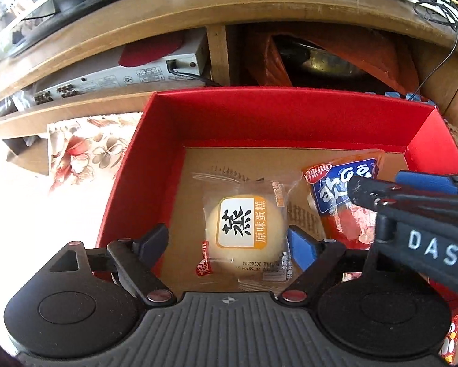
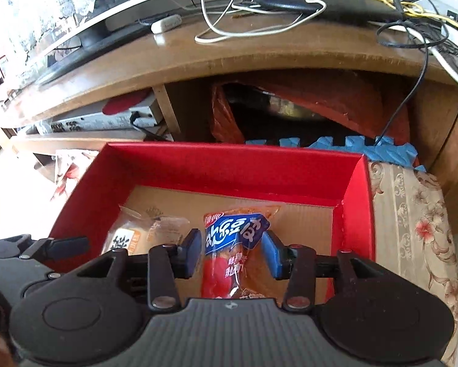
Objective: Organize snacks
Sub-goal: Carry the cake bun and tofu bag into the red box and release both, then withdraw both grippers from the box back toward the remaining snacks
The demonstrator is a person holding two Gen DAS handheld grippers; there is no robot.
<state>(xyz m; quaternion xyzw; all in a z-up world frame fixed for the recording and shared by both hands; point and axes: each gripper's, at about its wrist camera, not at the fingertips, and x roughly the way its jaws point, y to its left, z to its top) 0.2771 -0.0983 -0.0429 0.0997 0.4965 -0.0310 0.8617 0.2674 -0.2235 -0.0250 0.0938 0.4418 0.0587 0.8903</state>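
While my left gripper (image 1: 227,241) stands with its jaws spread wide, the steamed cake packet (image 1: 245,224) lies flat between them on the cardboard floor of the red box (image 1: 137,165), and neither pad presses on it: the blue pad on the right sits just beside the wrapper's edge, the dark one on the left is apart from it. My right gripper (image 2: 233,252) is closed around the orange and blue snack packet (image 2: 232,244), both pads against its sides, the packet standing roughly upright with its blue label toward me. From the left wrist view that same packet (image 1: 342,195) is to the right of the cake, with my right gripper's black fingers (image 1: 378,195) crossing in front of it. From the right wrist view the cake packet (image 2: 137,232) is to the left, near the box's left wall. Beyond the far wall of the box, a wooden TV stand (image 1: 155,21) rises, with a silver player (image 1: 121,76) on its left shelf and an orange-red bag (image 2: 320,104) in the open compartment. Blue foam mat pieces (image 2: 366,150) lie behind the box. Cables (image 2: 259,21) sprawl over the stand's top.
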